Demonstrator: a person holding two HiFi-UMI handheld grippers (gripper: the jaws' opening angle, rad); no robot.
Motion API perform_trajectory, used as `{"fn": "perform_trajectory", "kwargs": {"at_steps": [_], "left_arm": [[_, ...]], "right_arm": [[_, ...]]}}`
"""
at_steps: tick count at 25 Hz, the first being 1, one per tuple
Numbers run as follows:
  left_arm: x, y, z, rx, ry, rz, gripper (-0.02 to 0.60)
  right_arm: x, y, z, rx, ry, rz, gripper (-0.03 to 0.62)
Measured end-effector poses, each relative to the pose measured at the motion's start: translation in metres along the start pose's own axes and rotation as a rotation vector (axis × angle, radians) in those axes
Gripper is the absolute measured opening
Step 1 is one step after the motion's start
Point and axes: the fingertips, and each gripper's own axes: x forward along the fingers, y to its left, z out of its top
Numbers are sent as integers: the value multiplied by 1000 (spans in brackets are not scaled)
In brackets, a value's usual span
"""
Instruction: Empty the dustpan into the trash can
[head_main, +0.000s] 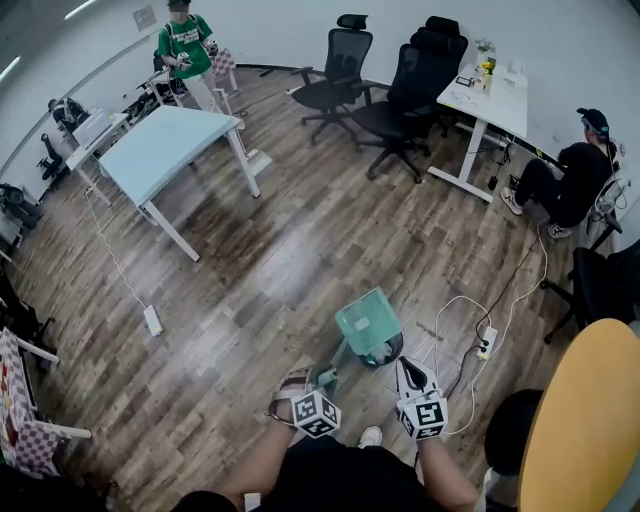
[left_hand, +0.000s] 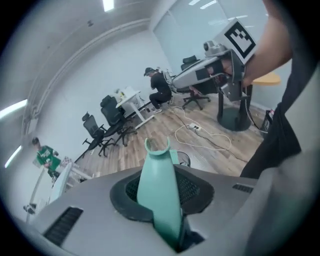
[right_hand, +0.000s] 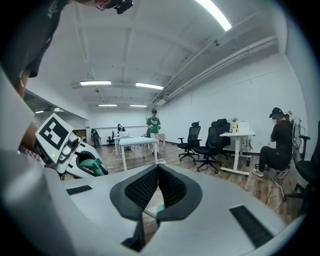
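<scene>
— Where is the dustpan (head_main: 366, 322)?
— The head view shows it tipped right over the trash can (head_main: 390, 353). The left gripper (head_main: 326, 380), on the person's side of the can, is clamped on its handle (left_hand: 158, 195); only the left gripper view shows that grip.
— And the right gripper (head_main: 404, 364)?
— It is just beside the can. Its own view shows the jaws pressed together, empty.

Your left gripper (head_main: 322, 380) is just in front of you, with the dustpan (head_main: 366, 322) handle between its jaws. The pan hangs over the trash can (head_main: 386, 352) just ahead. Your right gripper (head_main: 407, 372) is beside the can, on its right. The power strip (head_main: 487, 344) lies on the floor further right. The table (head_main: 160, 145) stands far back on the left, and the chairs (head_main: 400, 85) are behind it to the right.
</scene>
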Motion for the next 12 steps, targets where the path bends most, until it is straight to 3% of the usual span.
{"fn": "perform_trajectory", "kwargs": {"at_steps": [5, 9, 12], "left_arm": [[-1, 32, -26, -230, -49, 13, 100], [-11, 70, -49, -477, -101, 41, 100], [-6, 106, -64, -612, -131, 81, 100]], "right_arm": [[25, 3, 7, -12, 5, -2, 24], [48, 13, 14, -20, 12, 9, 23], [74, 17, 18, -33, 11, 14, 23]]}}
